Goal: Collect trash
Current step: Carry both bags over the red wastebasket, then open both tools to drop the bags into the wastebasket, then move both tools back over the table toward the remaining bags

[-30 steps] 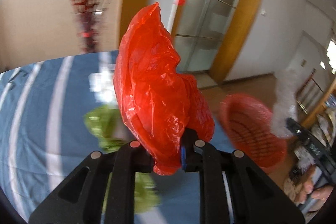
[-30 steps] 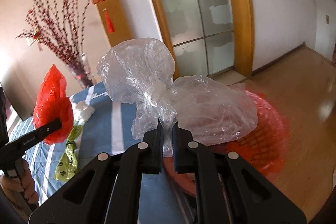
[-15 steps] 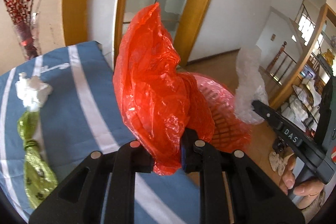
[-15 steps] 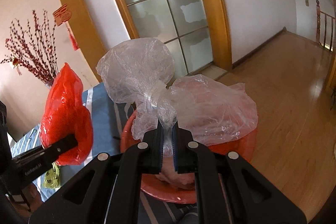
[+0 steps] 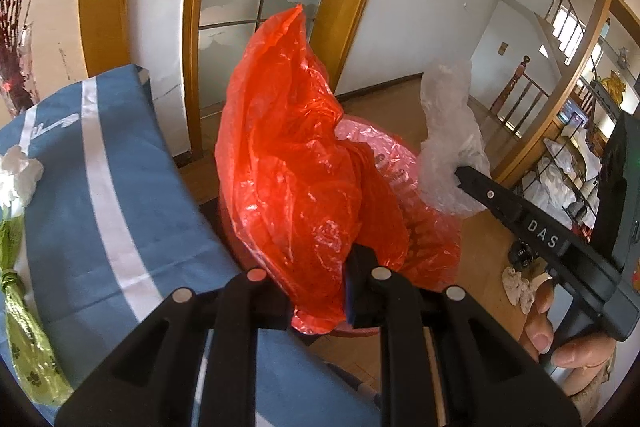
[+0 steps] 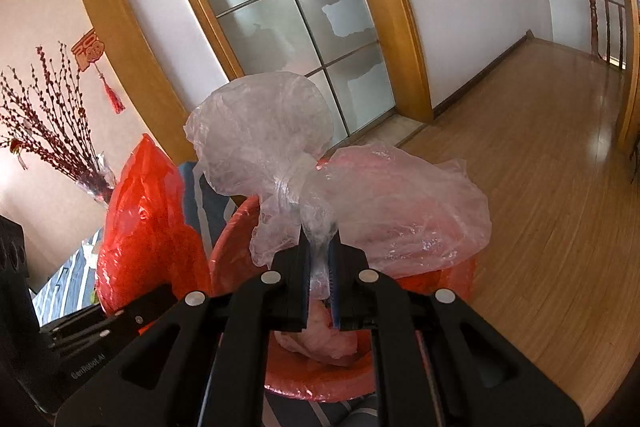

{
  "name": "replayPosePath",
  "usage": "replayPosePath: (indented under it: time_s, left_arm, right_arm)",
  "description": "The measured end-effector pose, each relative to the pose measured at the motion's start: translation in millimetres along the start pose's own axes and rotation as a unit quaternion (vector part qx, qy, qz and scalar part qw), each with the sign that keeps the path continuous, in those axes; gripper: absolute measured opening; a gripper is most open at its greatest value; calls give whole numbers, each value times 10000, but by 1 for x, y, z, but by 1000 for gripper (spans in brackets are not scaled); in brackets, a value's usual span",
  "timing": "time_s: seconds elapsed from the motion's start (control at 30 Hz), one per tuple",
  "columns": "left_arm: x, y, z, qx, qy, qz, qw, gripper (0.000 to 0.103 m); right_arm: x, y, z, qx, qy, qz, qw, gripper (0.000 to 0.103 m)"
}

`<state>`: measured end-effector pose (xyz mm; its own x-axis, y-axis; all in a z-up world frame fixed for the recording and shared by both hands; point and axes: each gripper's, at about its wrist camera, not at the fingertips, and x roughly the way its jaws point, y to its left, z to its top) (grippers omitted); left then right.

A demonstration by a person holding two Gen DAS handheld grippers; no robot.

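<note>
My left gripper (image 5: 316, 291) is shut on a crumpled red plastic bag (image 5: 288, 163) and holds it over the near rim of a red mesh basket (image 5: 432, 235) beside the table. My right gripper (image 6: 318, 267) is shut on a knotted clear plastic bag (image 6: 360, 195) and holds it above the same basket (image 6: 236, 259). The red bag also shows in the right wrist view (image 6: 144, 227), the clear bag in the left wrist view (image 5: 448, 147). Pale trash lies inside the basket.
A blue cloth with white stripes (image 5: 100, 187) covers the table. On it lie a green patterned bag (image 5: 24, 339) and white crumpled paper (image 5: 18, 175). A vase of red branches (image 6: 48, 131) stands at the back. The wooden floor (image 6: 560, 187) lies to the right.
Both grippers have swung right from over the table to the basket, carrying their bags. The basket now sits directly below both bags.
</note>
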<state>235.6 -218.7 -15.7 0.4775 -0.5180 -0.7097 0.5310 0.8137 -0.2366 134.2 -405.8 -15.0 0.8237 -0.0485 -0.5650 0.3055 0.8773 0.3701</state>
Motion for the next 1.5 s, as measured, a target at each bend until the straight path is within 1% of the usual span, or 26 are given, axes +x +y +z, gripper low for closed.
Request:
replayPosePath:
  time_s: [0.13, 0.2, 0.23, 0.3, 0.37, 0.47, 0.6, 0.77, 0.83, 0.9, 1.03, 1.27, 1.33, 1.37, 1.43, 1.5]
  left_arm:
    - [10, -3, -2, -48, 102, -44, 9999, 22]
    - [14, -3, -3, -56, 136, -9, 9999, 23]
    - [16, -1, -3, -58, 152, 11, 9999, 26]
    - [20, 1, -3, -88, 195, 48, 9998, 31]
    - [22, 4, -4, -118, 210, 81, 9997, 40]
    - [24, 7, -8, -150, 236, 135, 9995, 43]
    - [22, 13, -13, -180, 222, 282, 9992, 49]
    - [7, 27, -22, -207, 123, 593, 9980, 56]
    - [2, 34, -25, -236, 97, 723, 9971, 58]
    - [-5, 41, -30, -303, 77, 852, 9959, 59]
    - [-21, 60, -37, -469, 3, 1080, 9930, 62]
    - [-56, 104, -48, -773, -177, 1635, 9834, 66]
    - [-66, 121, -51, -897, -236, 1868, 9780, 66]
    - [-69, 127, -52, -942, -258, 1924, 9764, 66]
    - [-80, 145, -55, -1095, -319, 2130, 9704, 67]
    - [-88, 160, -58, -1248, -344, 2262, 9654, 67]
  right_arm:
    - [4, -4, 3, 129, -14, 80, 9999, 10]
    - [6, -4, 4, 132, -15, 96, 9999, 20]
    - [7, -5, 4, 140, -8, 99, 9999, 23]
    - [9, -9, 4, 182, 13, 128, 9998, 35]
    - [11, -10, 4, 223, 35, 123, 9997, 41]
    - [10, -13, 1, 274, 43, 110, 9996, 47]
    - [10, -15, 0, 300, 49, 45, 9995, 49]
    - [6, -18, -2, 306, 58, -17, 9995, 50]
    - [5, -16, -3, 298, 56, -22, 9995, 53]
    - [2, -14, -5, 289, 27, -31, 9996, 59]
    - [0, -8, -8, 245, 18, 4, 9997, 65]
    - [-3, 10, -14, 16, 38, 34, 10000, 71]
    - [-4, 14, -16, -57, 45, 40, 10000, 73]
    - [-4, 17, -17, -107, 43, 38, 9999, 75]
    - [-4, 22, -19, -175, 46, 32, 9998, 76]
    - [-4, 27, -21, -251, 49, 13, 9997, 79]
